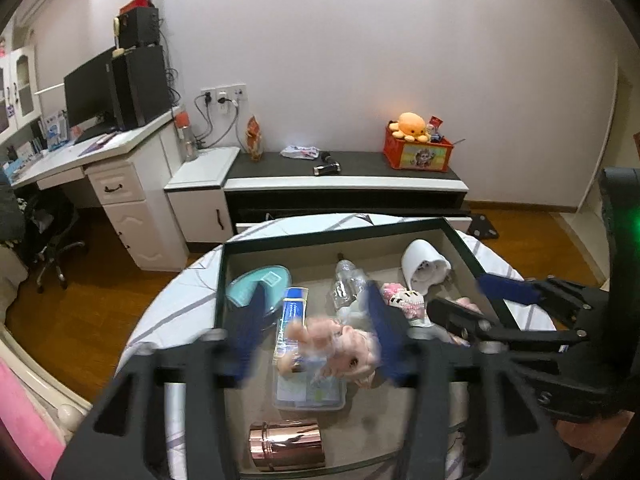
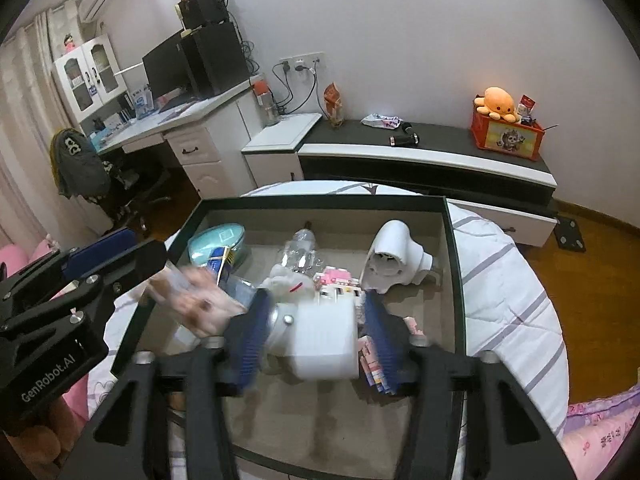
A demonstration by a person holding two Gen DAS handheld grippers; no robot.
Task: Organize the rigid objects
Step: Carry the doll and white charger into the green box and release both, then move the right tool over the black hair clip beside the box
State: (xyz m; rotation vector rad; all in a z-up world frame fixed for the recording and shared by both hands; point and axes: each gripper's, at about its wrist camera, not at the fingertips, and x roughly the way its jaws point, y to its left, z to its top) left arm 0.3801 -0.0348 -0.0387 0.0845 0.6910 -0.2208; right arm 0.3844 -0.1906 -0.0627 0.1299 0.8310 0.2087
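Through the left wrist view: left gripper (image 1: 316,332) hovering over the dark-rimmed tray (image 1: 221,280), fingers spread wide, pinching nothing as far as the blur allows judging. Lying right between those blue pads, a pink-haired doll (image 1: 340,350), sprawled across a clear flat case (image 1: 308,390) near the tray's middle, with a blue tube (image 1: 294,312) just beyond it. Nearer the tray's near edge, a rose-gold tin (image 1: 286,444); toward the far left corner, a teal oval case (image 1: 260,284); mid-far, a clear plastic bottle (image 1: 348,284); toward the far right corner, a white hair dryer (image 1: 424,266) tipped on its side. Probably worth centring the pads on the doll's torso, not its loose hair, and lifting straight up so as not to drag the case beneath. Through the right wrist view: right gripper (image 2: 316,336) clenching, or very nearly so, on a white cylindrical object (image 2: 320,344), pads touching or just beside its two ends; motion blur keeping contact from being certain. Sitting just beyond it, a pink-and-white block toy (image 2: 336,282), then the bottle and hair dryer against the far wall. Doll appearing at the left here as a pink smear beside the other gripper. Judging from this, best keeping the cylinder level and squeezed across its ends, and clearing the block toy before moving it sideways.
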